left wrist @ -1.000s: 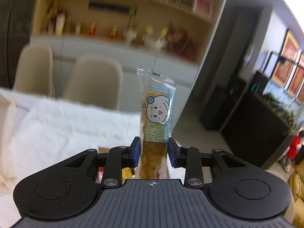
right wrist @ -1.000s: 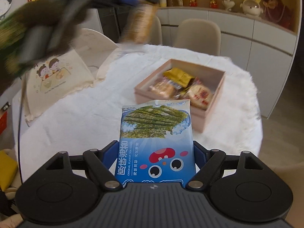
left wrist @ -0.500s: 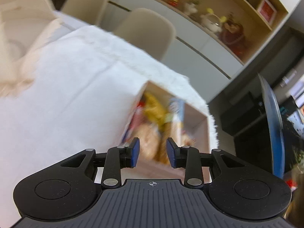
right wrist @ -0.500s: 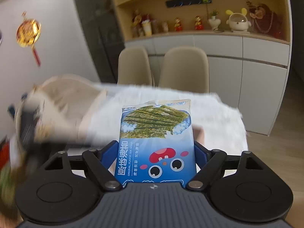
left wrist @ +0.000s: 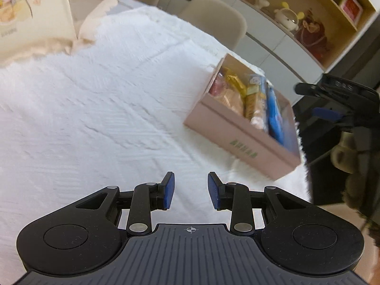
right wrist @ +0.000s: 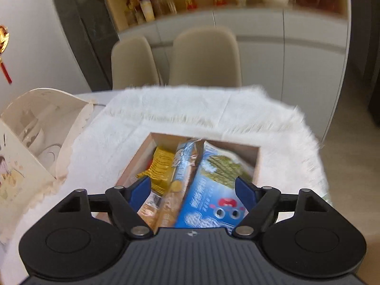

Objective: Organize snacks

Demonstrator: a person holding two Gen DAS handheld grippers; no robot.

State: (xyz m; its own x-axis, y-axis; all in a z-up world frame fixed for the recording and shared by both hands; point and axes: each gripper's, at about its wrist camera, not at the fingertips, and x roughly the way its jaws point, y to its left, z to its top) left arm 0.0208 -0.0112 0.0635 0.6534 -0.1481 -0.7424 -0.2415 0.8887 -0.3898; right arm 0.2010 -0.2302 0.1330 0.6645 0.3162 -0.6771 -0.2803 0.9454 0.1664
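A pink cardboard box [left wrist: 239,140] sits on the white fluffy tablecloth [left wrist: 95,109] and holds several snack packs. My left gripper [left wrist: 191,191] is open and empty above the cloth, left of and nearer than the box. My right gripper [right wrist: 193,191] hovers over the box [right wrist: 133,163], jaws spread wide. The blue seaweed snack pack [right wrist: 209,201] lies in the box between them, next to the long biscuit pack [right wrist: 180,185] and a yellow pack [right wrist: 161,163]. The right gripper also shows in the left wrist view [left wrist: 330,109], past the box.
A cream food cover with a cartoon print [left wrist: 28,16] stands at the table's left [right wrist: 26,161]. Two beige chairs [right wrist: 204,59] are behind the table. The table edge drops off right of the box [left wrist: 306,182]. Cabinets and shelves [right wrist: 261,23] line the far wall.
The left gripper let go of the biscuit pack into the box and drew back. The right gripper came over the box and opened; the seaweed pack now lies in the box.
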